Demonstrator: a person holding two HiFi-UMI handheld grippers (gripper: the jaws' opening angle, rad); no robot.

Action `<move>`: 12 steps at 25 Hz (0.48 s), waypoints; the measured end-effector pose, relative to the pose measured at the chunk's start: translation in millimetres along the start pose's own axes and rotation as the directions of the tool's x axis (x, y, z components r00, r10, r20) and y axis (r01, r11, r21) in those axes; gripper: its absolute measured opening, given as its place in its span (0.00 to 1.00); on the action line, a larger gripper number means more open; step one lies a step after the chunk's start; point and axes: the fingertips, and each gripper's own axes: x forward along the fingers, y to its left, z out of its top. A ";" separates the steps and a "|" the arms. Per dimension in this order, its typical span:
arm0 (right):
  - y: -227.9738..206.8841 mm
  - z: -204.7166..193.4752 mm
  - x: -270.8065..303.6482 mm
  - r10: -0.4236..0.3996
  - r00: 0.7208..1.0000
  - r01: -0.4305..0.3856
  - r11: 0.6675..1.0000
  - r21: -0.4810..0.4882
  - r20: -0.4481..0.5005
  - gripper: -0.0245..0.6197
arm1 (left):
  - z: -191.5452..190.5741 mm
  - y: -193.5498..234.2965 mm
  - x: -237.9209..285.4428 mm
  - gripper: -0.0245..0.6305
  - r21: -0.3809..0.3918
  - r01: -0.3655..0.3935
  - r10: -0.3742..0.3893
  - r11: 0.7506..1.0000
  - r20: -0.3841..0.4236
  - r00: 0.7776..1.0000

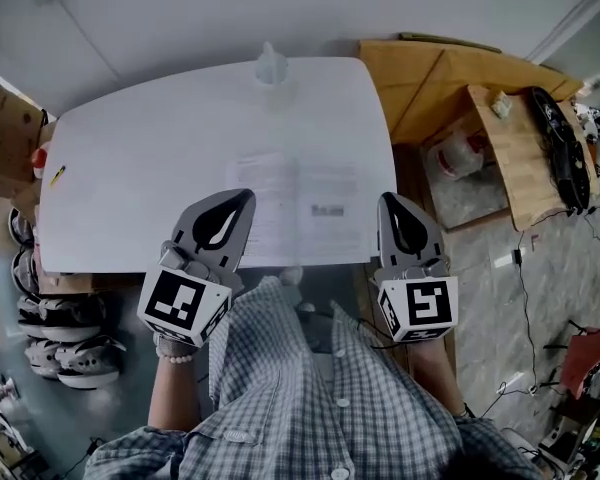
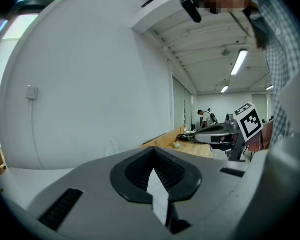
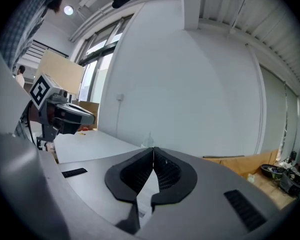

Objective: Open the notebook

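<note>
The notebook [image 1: 302,206] lies open and flat on the white table [image 1: 140,168], its pale printed pages facing up near the table's front edge. My left gripper [image 1: 244,199] is held up in front of the person's checked shirt, over the notebook's left page, jaws shut with nothing in them. My right gripper [image 1: 389,201] hovers at the same height by the notebook's right edge, also shut and empty. In the left gripper view the left gripper's [image 2: 152,151] jaws meet at the tip; in the right gripper view the right gripper's [image 3: 153,151] do too. Both point nearly level toward the white wall.
A clear bottle [image 1: 271,66] stands at the table's far edge. A yellow pen [image 1: 56,175] lies at the table's left end. Wooden boards [image 1: 435,83] and a bench [image 1: 525,158] stand to the right, cardboard boxes [image 1: 5,128] and shoes [image 1: 65,343] to the left.
</note>
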 end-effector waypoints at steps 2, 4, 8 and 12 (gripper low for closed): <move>-3.1 13.9 -0.3 -0.006 0.999 0.006 1.000 -0.006 0.034 0.07 | 14.5 0.4 1.5 0.05 0.003 0.007 -0.007 1.000 0.031 1.000; -5.3 24.3 -0.9 -0.008 0.998 0.008 1.000 -0.006 0.063 0.07 | 27.6 -1.0 2.5 0.05 0.014 0.015 -0.015 1.000 0.050 0.999; -10.0 38.7 -0.3 -0.015 0.995 0.012 0.999 0.032 0.102 0.07 | 49.0 -4.5 4.4 0.05 0.033 0.036 -0.038 0.999 0.086 0.996; -15.2 47.3 0.0 -0.034 0.992 0.031 0.999 0.026 0.122 0.07 | 56.8 -5.9 9.9 0.05 0.033 0.057 -0.060 0.998 0.110 0.992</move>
